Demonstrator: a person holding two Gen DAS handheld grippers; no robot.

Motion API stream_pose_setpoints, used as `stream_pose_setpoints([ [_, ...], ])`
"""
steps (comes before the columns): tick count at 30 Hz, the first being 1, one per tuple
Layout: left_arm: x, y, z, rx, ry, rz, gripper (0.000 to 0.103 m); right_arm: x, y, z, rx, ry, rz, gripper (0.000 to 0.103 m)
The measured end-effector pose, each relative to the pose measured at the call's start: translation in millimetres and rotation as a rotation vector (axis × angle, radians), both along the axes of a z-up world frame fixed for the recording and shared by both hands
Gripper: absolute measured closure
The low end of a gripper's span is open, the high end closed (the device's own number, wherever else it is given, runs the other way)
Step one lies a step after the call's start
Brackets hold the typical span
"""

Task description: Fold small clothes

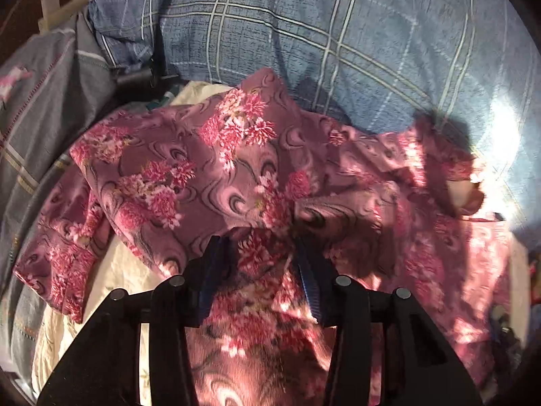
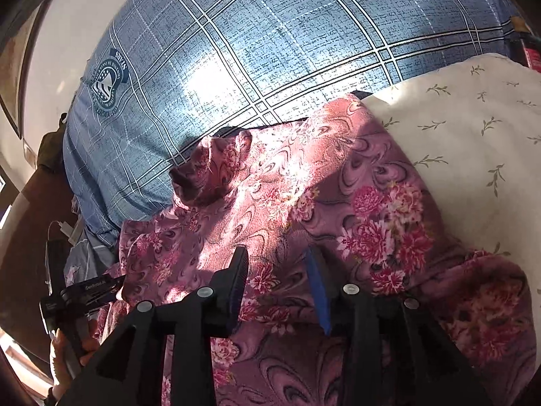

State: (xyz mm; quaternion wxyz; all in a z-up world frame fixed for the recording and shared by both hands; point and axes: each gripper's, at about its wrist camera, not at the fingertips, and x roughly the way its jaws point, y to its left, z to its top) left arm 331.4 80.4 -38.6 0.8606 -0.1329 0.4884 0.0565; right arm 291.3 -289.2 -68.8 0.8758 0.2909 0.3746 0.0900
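A soft, fleecy garment (image 1: pixel 236 176) in dusty pink, printed with swirls and clusters of magenta flowers, lies crumpled across the bed, its folds thrown into ridges and deep shadows by hard sunlight. Beyond the garment spreads a blue plaid bedcover (image 1: pixel 338 34) with a woven, denim-like grain and thin white lines; a printed crest shows on it in the right wrist view. Against the garment's side sits a cream cloth (image 2: pixel 473 135) sprigged with small green leaves, smooth and puffy. The left gripper (image 1: pixel 262 247) hangs over the garment's near edge with its black fingers spread and blue ribbed pads facing each other; cloth bunches between them, but whether the pads press it is hard to make out. The right gripper (image 2: pixel 279 264) is likewise spread above the garment, nothing pinched. The garment's outline is cut off by the frame edges and by both grippers, so its full shape cannot be told.
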Motion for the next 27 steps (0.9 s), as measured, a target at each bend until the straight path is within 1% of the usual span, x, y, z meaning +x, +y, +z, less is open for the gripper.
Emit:
stream_pose_setpoints([
  [3,-12.9,33.6,12.8,-0.174,0.010,-0.005,0.058,0.7,-0.7,-0.6,0.005,0.000,0.000,0.065],
  [4,-13.9,45.6,15.6,-0.216,0.013,0.009,0.052,0.6,-0.1,-0.2,0.000,0.001,-0.001,0.065],
  [5,-16.8,60.7,19.3,-0.244,0.016,0.036,0.044,0.5,0.2,-0.3,-0.002,0.001,-0.001,0.065],
  [6,-20.2,79.3,22.1,-0.262,0.016,0.073,0.042,0.5,0.4,-0.3,-0.003,0.002,-0.001,0.065],
  [8,-23.7,115.4,24.4,-0.283,0.022,0.145,0.042,0.0,-0.2,-0.6,-0.002,0.001,-0.001,0.065],
  [10,-22.2,149.7,22.2,-0.317,0.052,0.212,0.042,0.5,0.1,-0.7,-0.002,0.001,-0.001,0.065],
  [13,-16.2,189.6,14.1,-0.387,0.089,0.280,0.042,0.5,0.4,-0.8,-0.004,0.000,-0.001,0.065],
  [15,-18.9,210.8,5.5,-0.433,0.108,0.309,0.042,0.7,-0.3,-1.1,0.002,-0.001,-0.001,0.065],
  [17,-21.0,224.7,-1.3,-0.451,0.116,0.331,0.042,1.5,-0.7,-1.7,0.005,-0.002,0.002,0.065],
  [19,-22.2,232.9,-9.6,-0.450,0.129,0.348,0.042,2.3,-1.4,-2.3,0.009,-0.003,0.004,0.065],
  [22,-19.5,242.5,-25.1,-0.466,0.180,0.370,0.042,1.9,-1.7,-2.5,0.013,-0.005,0.004,0.065],
  [23,-19.8,244.0,-29.1,-0.476,0.190,0.368,0.042,2.0,-2.0,-2.6,0.014,-0.005,0.005,0.065],
  [25,-23.3,240.0,-26.5,-0.459,0.168,0.347,0.040,1.8,-1.9,-2.7,0.014,-0.005,0.005,0.065],
  [27,-23.3,236.0,-27.9,-0.485,0.160,0.296,0.040,2.1,-2.0,-2.7,0.016,-0.005,0.006,0.065],
])
